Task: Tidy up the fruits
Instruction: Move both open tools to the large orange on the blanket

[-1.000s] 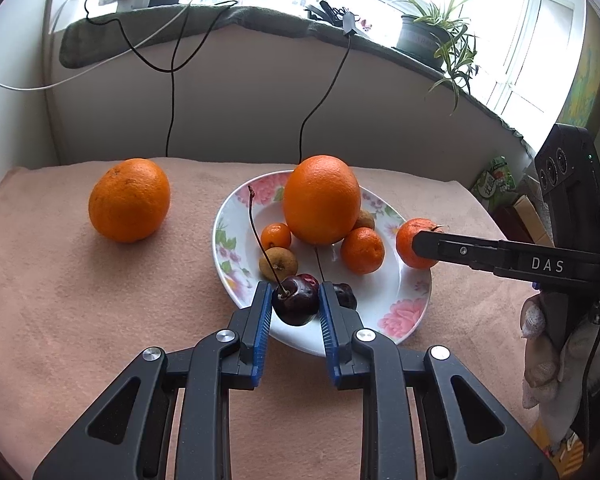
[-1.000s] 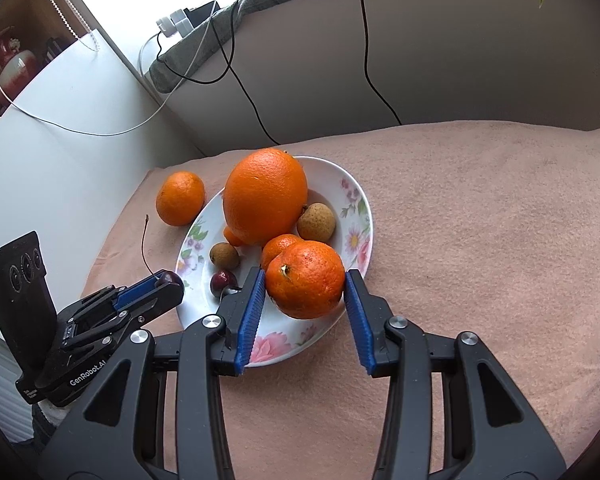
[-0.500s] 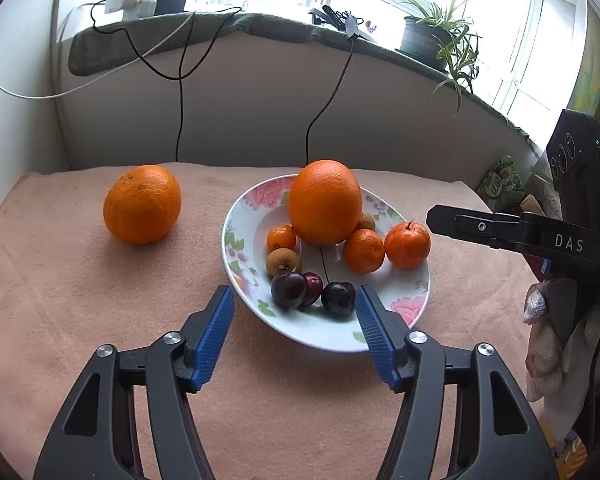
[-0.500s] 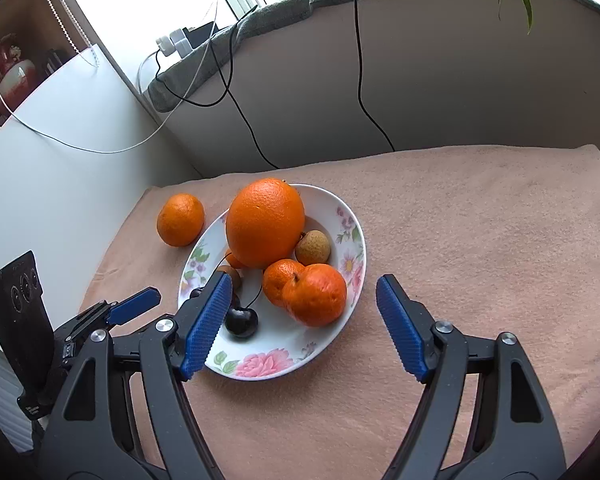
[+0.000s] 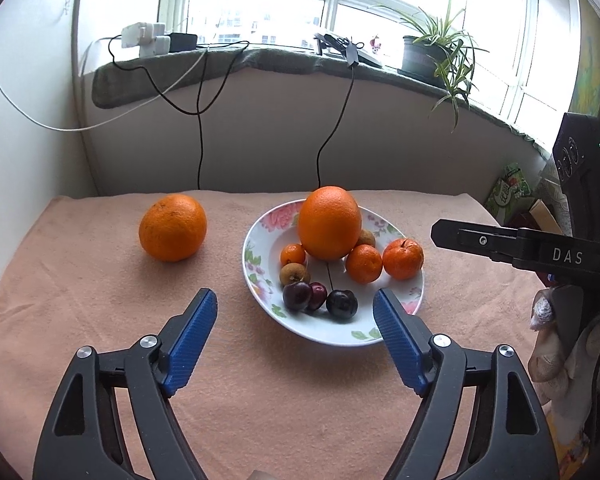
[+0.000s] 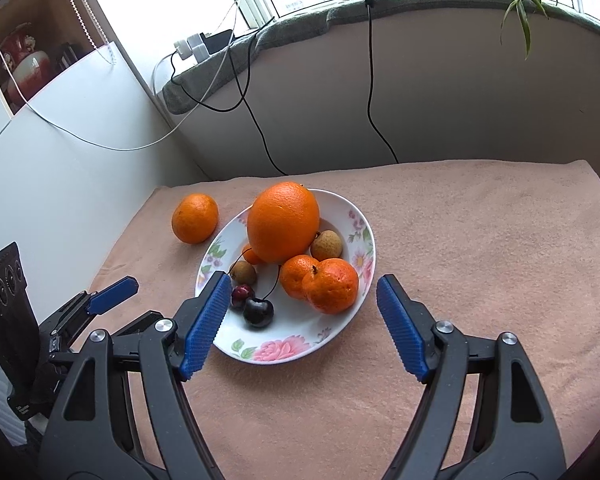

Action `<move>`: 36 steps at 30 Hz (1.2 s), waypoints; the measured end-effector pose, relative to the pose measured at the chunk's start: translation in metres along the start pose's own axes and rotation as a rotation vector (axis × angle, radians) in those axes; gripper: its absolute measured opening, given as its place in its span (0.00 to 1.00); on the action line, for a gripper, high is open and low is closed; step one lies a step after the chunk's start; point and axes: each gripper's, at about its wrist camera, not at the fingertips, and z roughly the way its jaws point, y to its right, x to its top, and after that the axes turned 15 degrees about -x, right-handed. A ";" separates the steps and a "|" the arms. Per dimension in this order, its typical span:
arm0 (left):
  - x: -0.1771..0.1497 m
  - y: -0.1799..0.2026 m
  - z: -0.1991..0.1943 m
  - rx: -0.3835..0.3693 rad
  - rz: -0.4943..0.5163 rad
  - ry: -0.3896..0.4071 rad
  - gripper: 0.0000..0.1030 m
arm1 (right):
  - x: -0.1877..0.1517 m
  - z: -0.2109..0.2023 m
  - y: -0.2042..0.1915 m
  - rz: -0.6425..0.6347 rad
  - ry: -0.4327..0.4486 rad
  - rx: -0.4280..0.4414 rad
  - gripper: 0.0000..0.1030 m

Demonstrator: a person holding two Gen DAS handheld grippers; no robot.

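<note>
- Plate (image 5: 256, 240): glossy glazed white ceramic, printed flowers.
- Large orange (image 5: 329, 222): matt, finely dimpled peel.
- Cherries (image 5: 320, 298): smooth, shiny dark skin.
- Table cloth (image 5: 100, 280): matt, napped peach fabric.
- Left gripper (image 5: 295, 338): matt black plastic, ribbed blue pads (image 5: 188, 340), bright metal screws.
- Windowsill cover (image 5: 180, 68): grey felt-like cloth.

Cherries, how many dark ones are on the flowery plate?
3 in the left view, at the plate's near side: left cherry, middle cherry, right cherry. More may hide behind the big orange.

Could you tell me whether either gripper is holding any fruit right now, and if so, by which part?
Nothing is held. The left gripper, jaws opening, and the right gripper both stand empty before the plate.
</note>
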 end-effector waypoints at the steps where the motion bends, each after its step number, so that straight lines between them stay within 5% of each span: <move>1: 0.000 0.001 -0.003 0.003 0.004 0.003 0.78 | 0.000 -0.003 -0.001 -0.006 0.006 -0.008 0.76; 19: -0.004 -0.028 -0.045 0.016 -0.048 0.066 0.78 | 0.008 -0.028 -0.038 -0.048 0.054 -0.010 0.76; 36: 0.012 -0.103 -0.015 0.010 -0.160 0.055 0.78 | 0.064 0.048 -0.105 -0.119 -0.074 0.139 0.76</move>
